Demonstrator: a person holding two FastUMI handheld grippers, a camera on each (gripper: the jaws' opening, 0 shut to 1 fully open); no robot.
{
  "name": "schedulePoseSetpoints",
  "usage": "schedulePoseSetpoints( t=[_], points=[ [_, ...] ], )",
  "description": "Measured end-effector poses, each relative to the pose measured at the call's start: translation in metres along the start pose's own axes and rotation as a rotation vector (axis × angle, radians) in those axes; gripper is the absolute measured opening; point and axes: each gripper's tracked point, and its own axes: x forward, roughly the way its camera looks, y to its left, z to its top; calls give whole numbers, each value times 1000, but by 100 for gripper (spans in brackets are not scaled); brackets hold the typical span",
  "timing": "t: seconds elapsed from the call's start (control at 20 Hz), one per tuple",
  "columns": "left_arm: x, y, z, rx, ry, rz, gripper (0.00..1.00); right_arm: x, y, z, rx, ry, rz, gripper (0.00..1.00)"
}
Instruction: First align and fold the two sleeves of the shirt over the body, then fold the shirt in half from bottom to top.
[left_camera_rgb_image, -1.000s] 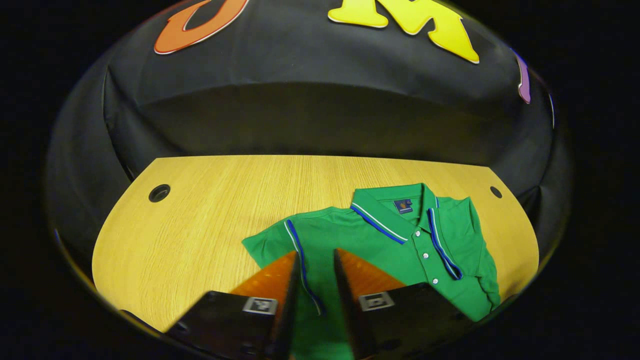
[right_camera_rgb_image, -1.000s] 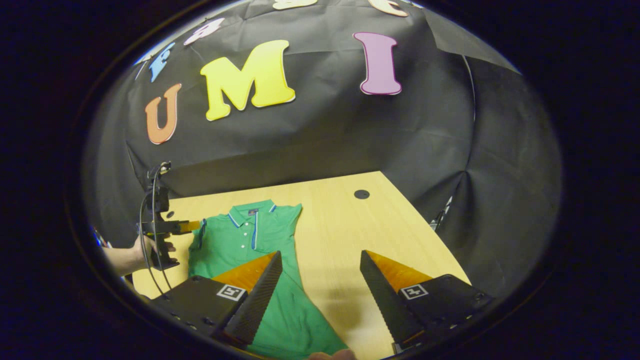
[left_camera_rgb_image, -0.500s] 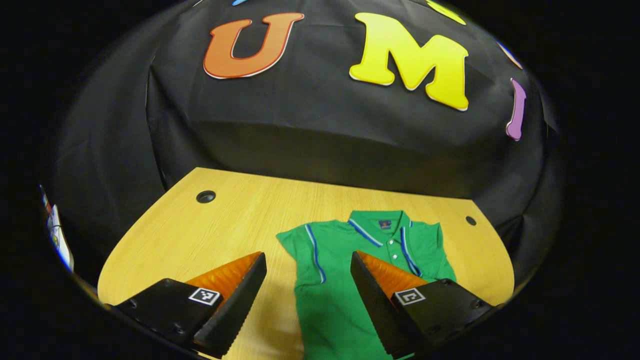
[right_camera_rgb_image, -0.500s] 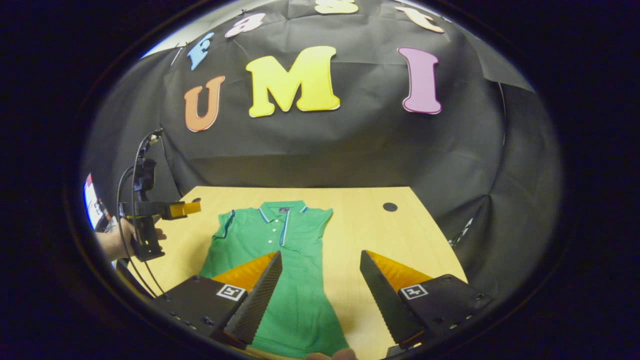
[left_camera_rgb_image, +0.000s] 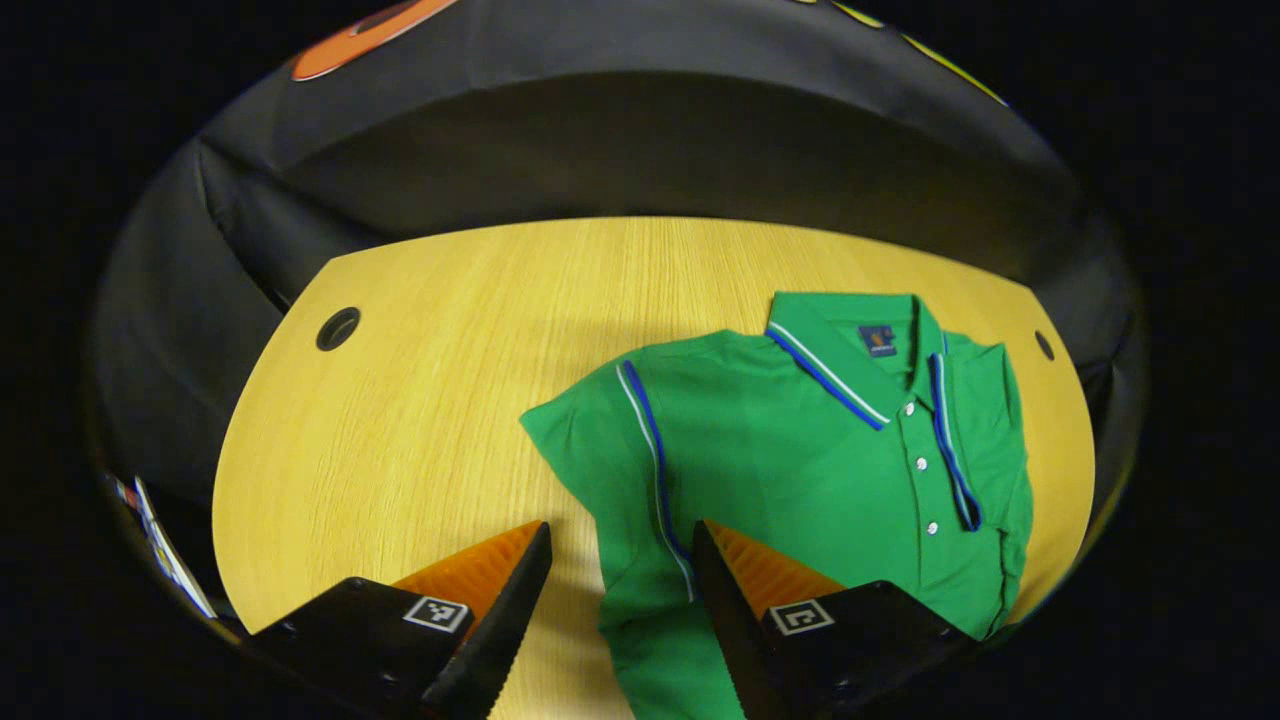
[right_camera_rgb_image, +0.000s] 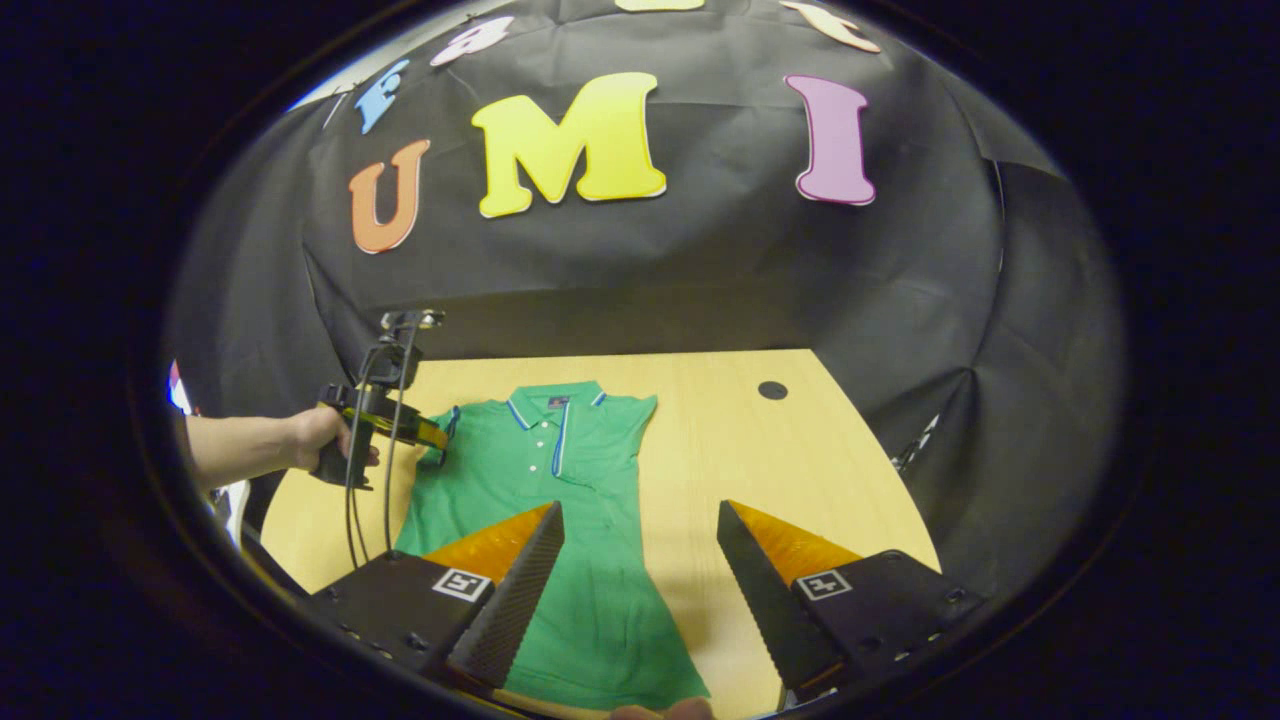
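Note:
A green polo shirt (left_camera_rgb_image: 800, 450) with blue and white trim lies flat on the wooden table (left_camera_rgb_image: 450, 330), collar toward the far wall. Its left sleeve (left_camera_rgb_image: 585, 440) sticks out to the side. The right-hand side (left_camera_rgb_image: 995, 420) looks folded in over the body. My left gripper (left_camera_rgb_image: 622, 532) is open and hovers just in front of the left sleeve's edge. Seen from the right gripper view, a hand (right_camera_rgb_image: 310, 440) holds the left gripper (right_camera_rgb_image: 425, 432) by the shirt's (right_camera_rgb_image: 540, 480) sleeve. My right gripper (right_camera_rgb_image: 640, 512) is open above the shirt's lower right part, holding nothing.
The table has a round cable hole at the far left (left_camera_rgb_image: 338, 328) and another at the far right (left_camera_rgb_image: 1044, 345), also visible as a hole (right_camera_rgb_image: 772, 390) from the right side. A cable (right_camera_rgb_image: 352, 510) hangs from the left gripper. Black cloth walls surround the table.
The left gripper's fingers, close together over the sleeve a second ago, have spread. It drew back, then came forward and tilted down at the sleeve. The right gripper stayed open and barely shifted.

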Motion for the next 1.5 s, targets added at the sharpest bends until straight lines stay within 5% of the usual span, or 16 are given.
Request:
schedulePoseSetpoints(
  t=[0.15, 0.25, 0.3, 0.65, 0.75, 0.8, 0.95, 1.05, 1.15, 1.5],
  points=[
    [10, -7, 2, -86, 125, -43, 58, 12, 1, 1, 42, 15, 20, 96],
    [8, -6, 7, -151, 128, -89, 21, 15, -2, -2, 56, 24, 28, 96],
    [3, -3, 8, -156, 122, -97, 13, 12, -2, -8, 64, 27, 29, 96],
    [-46, -5, 34, -113, 18, -130, 10, 15, -12, -20, 128, 51, 58, 96],
    [-57, -16, 46, -91, -5, -83, 8, 11, -13, -21, 135, 44, 65, 96],
    [-64, -33, 52, -93, -15, -77, 7, 9, -15, -21, 137, 38, 65, 96],
    [-80, -124, 60, -78, -18, -214, 7, 3, -26, -22, 153, 27, 44, 96],
    [-96, -171, 63, -117, -13, -348, 17, -2, -33, -23, 164, 22, 30, 96],
    [-108, -164, 75, -137, -35, -313, 100, -6, -41, -22, 167, 7, 13, 96],
    [-166, -98, 113, -162, -153, -207, 100, -8, -27, -17, 1, -6, 51, 96]
  ],
)
